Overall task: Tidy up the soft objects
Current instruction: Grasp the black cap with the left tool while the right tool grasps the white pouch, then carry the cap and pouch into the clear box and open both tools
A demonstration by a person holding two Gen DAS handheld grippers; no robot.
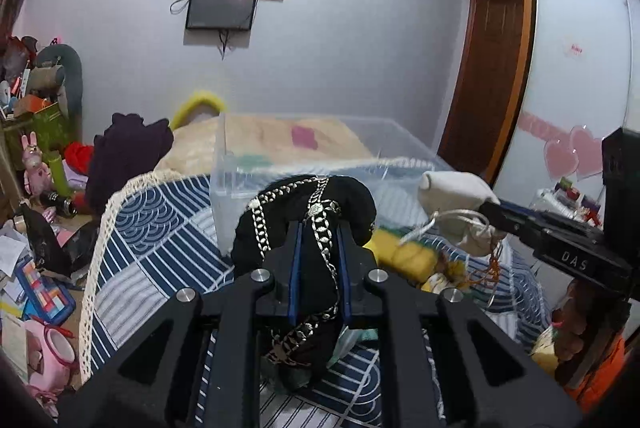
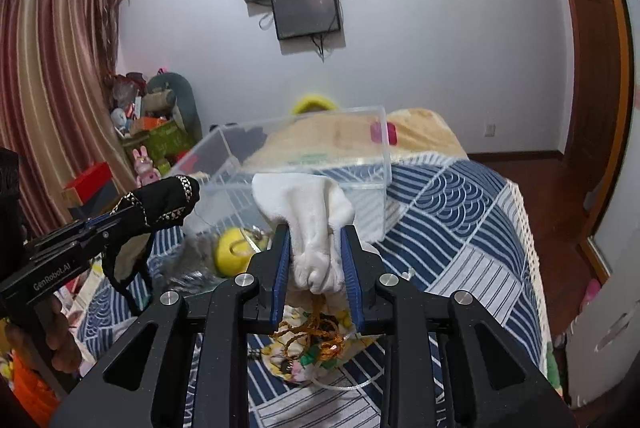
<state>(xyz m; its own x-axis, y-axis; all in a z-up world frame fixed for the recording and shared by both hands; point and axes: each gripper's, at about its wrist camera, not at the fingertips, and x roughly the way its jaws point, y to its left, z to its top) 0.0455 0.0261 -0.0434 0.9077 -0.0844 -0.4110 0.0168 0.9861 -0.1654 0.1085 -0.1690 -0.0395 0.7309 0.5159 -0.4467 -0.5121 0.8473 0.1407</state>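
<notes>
My left gripper [image 1: 319, 228] is shut on a black cloth pouch with silver chain trim [image 1: 308, 204]; it also shows in the right wrist view [image 2: 168, 200], held above the bed. My right gripper [image 2: 316, 232] is shut on a white drawstring pouch [image 2: 308, 204], seen in the left wrist view [image 1: 456, 196] at the right. Both are just in front of a clear plastic box [image 1: 248, 172] [image 2: 360, 132] on the blue and white bedspread [image 2: 452, 212]. A yellow plush ball [image 2: 232, 252] [image 1: 404, 252] lies on the bed under the pouches.
A beige blanket [image 1: 272, 136] lies behind the box. A dark purple garment [image 1: 124, 156] lies at the bed's left edge. Toys and boxes clutter the floor at the left [image 1: 36, 268]. A wardrobe [image 1: 568, 68] stands at the right.
</notes>
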